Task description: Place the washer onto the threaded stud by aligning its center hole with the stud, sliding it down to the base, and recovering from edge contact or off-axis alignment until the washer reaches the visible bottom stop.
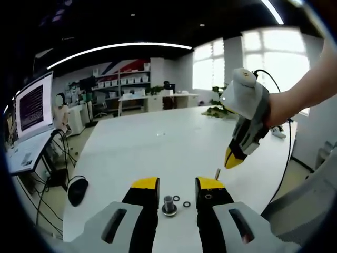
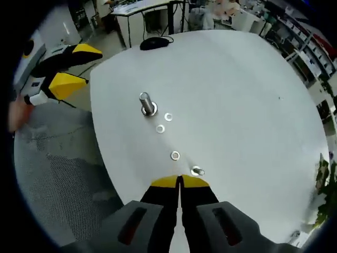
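A short threaded stud (image 1: 169, 203) stands upright on its round base on the white table (image 1: 158, 137), just ahead of my left gripper (image 1: 177, 184), which is open with nothing between its fingers. Two small washers (image 1: 176, 198) lie flat to the right of the stud. In the right gripper view the stud (image 2: 146, 104) is further off, with three loose washers (image 2: 168, 116) in a line leading toward my right gripper (image 2: 180, 182). That gripper is shut, with nothing visible between its jaws. It hangs tip-down (image 1: 231, 159) over a thin upright pin (image 1: 217, 173). The left gripper (image 2: 90, 66) sits at the table's edge.
A black mouse (image 1: 78, 190) lies near the table's left edge, beside a laptop (image 1: 34, 105) on a lower stand. A small metal piece (image 2: 197, 171) lies just ahead of the right jaws. The grey floor (image 2: 63, 174) drops away beyond the table edge. A plant (image 1: 218, 110) is at the far side.
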Action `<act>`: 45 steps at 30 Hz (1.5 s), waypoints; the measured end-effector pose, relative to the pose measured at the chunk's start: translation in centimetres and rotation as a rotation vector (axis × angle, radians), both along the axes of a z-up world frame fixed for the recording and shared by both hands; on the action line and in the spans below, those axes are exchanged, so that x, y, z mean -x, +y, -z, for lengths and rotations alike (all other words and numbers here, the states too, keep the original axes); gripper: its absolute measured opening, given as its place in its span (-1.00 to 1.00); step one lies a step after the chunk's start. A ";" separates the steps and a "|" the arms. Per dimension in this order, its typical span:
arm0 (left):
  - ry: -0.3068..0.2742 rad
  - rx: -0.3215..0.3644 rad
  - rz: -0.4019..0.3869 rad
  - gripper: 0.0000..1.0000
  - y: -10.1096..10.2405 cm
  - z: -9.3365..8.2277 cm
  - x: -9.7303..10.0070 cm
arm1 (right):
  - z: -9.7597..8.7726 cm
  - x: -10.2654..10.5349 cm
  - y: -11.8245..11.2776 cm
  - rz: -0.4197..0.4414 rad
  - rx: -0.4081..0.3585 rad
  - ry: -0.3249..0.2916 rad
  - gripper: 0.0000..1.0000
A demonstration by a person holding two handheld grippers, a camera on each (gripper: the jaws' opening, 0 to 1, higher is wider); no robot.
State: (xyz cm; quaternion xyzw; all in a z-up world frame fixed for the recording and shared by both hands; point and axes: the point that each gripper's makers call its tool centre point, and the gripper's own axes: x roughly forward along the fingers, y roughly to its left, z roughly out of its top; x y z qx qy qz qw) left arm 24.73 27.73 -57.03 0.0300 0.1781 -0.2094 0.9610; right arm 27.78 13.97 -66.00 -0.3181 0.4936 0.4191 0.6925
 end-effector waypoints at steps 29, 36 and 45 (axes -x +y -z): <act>0.008 -0.022 -0.024 -0.49 0.7 0.3 0.1 | 8.2 -0.3 3.6 -0.213 0.135 0.056 -0.75; 0.017 -0.018 -0.022 -0.49 0.7 0.6 0.1 | 8.8 -0.6 3.3 -0.198 0.165 0.067 -0.77; 0.020 -0.011 -0.022 -0.49 0.7 0.6 0.1 | 9.1 -0.8 3.2 -0.252 0.201 0.031 -0.88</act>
